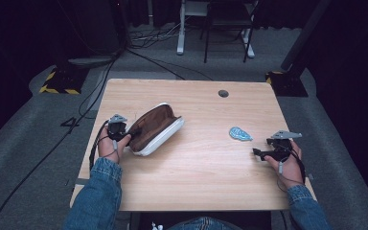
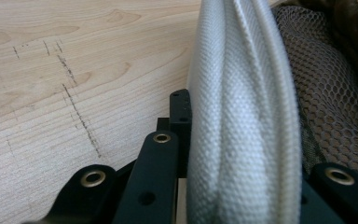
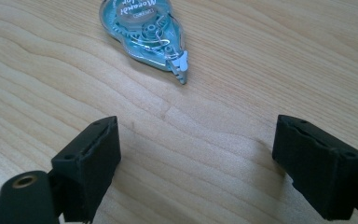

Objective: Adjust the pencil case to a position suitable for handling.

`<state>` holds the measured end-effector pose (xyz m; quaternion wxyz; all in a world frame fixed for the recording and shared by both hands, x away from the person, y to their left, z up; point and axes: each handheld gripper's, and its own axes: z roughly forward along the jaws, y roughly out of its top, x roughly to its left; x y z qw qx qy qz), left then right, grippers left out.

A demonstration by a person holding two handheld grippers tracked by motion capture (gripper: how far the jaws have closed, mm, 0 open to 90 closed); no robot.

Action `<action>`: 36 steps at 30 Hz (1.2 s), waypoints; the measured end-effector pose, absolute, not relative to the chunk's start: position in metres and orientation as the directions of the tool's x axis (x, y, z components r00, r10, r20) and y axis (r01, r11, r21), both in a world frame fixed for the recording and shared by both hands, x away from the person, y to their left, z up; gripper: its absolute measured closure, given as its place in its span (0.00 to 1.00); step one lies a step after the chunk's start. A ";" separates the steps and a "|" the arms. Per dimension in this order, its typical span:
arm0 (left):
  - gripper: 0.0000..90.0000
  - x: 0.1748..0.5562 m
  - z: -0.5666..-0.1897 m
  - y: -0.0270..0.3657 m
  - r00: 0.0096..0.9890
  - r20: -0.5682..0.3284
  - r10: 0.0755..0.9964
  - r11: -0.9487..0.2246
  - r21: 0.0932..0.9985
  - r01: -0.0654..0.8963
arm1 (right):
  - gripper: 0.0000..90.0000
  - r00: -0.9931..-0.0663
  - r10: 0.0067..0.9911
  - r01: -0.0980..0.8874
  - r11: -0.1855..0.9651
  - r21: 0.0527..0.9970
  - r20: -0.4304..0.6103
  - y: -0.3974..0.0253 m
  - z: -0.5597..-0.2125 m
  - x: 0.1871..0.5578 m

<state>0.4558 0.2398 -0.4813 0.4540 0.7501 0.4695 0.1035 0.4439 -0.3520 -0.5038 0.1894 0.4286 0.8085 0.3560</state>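
A brown pencil case (image 1: pixel 154 128) with a white fabric rim lies open on the left half of the wooden table (image 1: pixel 196 163). My left gripper (image 1: pixel 123 136) is shut on the white rim (image 2: pixel 242 140) at the case's near end; brown mesh lining (image 2: pixel 326 102) shows beside it. A teal correction-tape dispenser (image 1: pixel 240 133) lies flat right of centre. My right gripper (image 1: pixel 258 153) stands open just short of the dispenser (image 3: pixel 144 35), whose tip points toward the jaws, with bare wood between them.
A round cable hole (image 1: pixel 223 93) sits near the table's far edge. Beyond the table are chair and desk legs (image 1: pixel 227 33), floor cables (image 1: pixel 100 81) and a yellow-black striped base (image 1: pixel 60 81). Blue denim sleeves (image 1: pixel 98 191) come in from the bottom.
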 end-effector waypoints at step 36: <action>0.94 0.427 -0.438 0.200 0.674 -0.250 0.695 -0.236 0.806 0.543 | 0.17 -0.561 0.828 0.558 0.379 0.738 -0.001 -0.352 -0.504 0.444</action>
